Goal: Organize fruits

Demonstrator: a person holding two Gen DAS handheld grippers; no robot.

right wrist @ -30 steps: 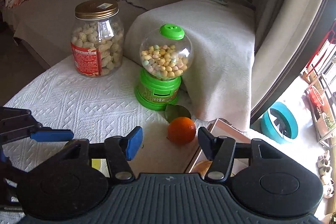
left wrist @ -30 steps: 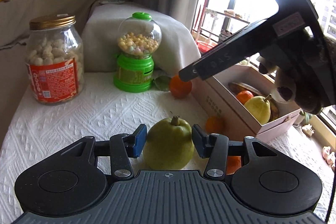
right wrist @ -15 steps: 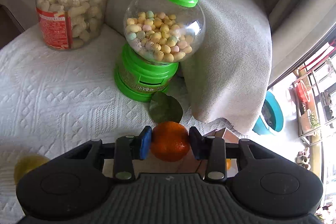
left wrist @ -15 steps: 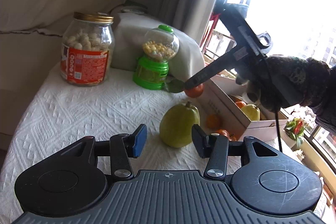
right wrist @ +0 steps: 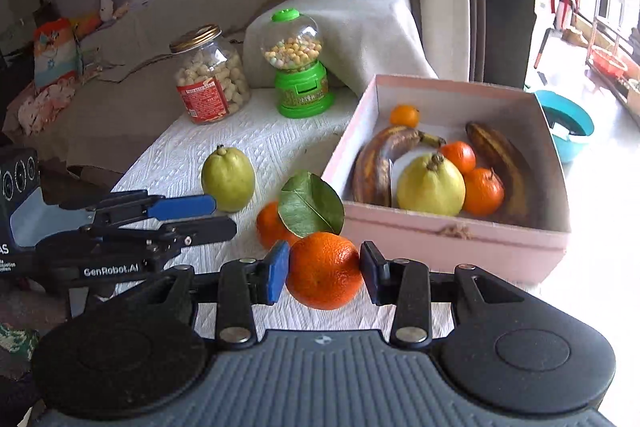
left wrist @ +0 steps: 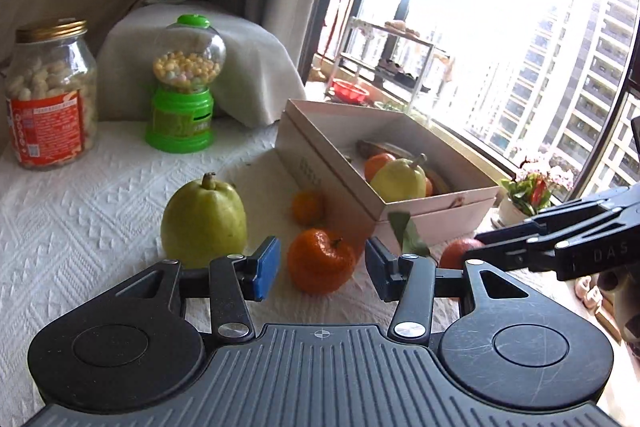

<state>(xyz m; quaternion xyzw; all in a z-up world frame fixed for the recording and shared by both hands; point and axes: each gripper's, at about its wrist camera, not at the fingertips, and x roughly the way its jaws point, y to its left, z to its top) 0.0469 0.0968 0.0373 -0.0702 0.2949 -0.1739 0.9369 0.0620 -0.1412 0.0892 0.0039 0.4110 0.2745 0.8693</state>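
The right gripper (right wrist: 324,269) is clamped on a leafed tangerine (right wrist: 323,269), one pad touching each flank; the fruit is carried clear of the white cloth (right wrist: 180,163), and the pink box (right wrist: 456,233) lies directly ahead and slightly right of the fingers — its near wall stands between the held fruit and the interior. Judged from this, the coming move must lift over that wall before lowering; the box holds two bananas, a pale guava and several tangerines, with free floor only at the near-left and rear. The held tangerine is round with no long axis, glossy, pebbled, one green leaf (right wrist: 311,205) upright behind it. The left gripper (left wrist: 320,267) is spread wide and holds nothing; a loose tangerine (left wrist: 321,261) sits on the cloth between its fingers without contact — this hand is the nearer one to it; a green guava (left wrist: 204,219) stands upright just left.
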